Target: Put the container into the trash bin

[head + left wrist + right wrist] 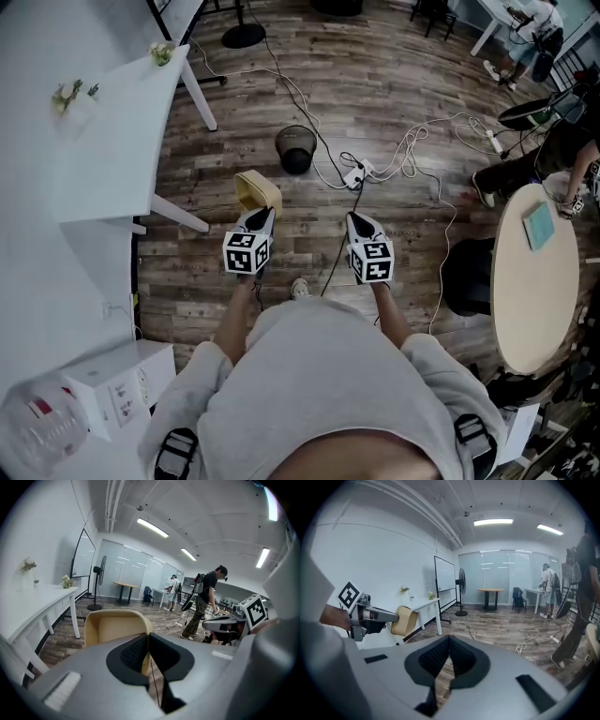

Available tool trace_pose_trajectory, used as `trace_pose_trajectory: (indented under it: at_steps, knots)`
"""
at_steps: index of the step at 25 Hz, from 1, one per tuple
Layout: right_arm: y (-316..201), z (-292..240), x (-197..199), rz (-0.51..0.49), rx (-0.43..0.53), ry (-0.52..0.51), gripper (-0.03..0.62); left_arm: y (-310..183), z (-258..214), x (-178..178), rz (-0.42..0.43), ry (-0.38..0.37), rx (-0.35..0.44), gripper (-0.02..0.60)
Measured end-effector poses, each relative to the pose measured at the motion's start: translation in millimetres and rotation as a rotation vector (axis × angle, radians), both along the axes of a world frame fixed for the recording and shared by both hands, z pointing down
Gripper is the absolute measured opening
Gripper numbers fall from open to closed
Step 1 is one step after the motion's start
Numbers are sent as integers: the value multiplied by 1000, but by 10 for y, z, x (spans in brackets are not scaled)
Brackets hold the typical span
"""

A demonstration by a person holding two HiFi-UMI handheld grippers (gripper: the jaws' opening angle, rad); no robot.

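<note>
The left gripper (pixel 260 216), pinched on the wall of the beige container (pixel 258 192) and holding it above the wood floor (pixel 403 94), is the hand nearer the black trash bin (pixel 296 150), which stands ahead and slightly right, past the white table's (pixel 103 141) corner, while the right gripper (pixel 359 223) is closed and empty.

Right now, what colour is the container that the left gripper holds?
Pale tan-yellow, with no pattern. The container shows best in the left gripper view.
</note>
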State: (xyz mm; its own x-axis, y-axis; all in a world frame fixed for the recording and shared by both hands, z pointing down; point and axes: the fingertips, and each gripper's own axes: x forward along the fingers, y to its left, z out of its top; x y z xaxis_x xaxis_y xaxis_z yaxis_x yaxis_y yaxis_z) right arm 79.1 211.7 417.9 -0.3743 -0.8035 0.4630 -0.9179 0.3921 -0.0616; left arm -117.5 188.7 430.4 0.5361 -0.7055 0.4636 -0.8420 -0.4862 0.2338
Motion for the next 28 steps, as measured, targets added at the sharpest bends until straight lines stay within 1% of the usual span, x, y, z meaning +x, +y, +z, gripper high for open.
trace_pose_trajectory:
  at_steps: [6,12,21,28]
  knots:
    - [-227,36,-113,1,2,-3,14,-262,-2,-88,8,-9,7,26]
    - [-308,84,-212,-16,-9,4,14,-333,40,-200,0,-14,-1,26]
    - [-357,169,-305,-44,-33,9,14,-360,135,-232,-4,-15,-23,26]
    - [-562,208,-384,-62,-34,7,14,-561,174,-271,-10,-16,-25,26]
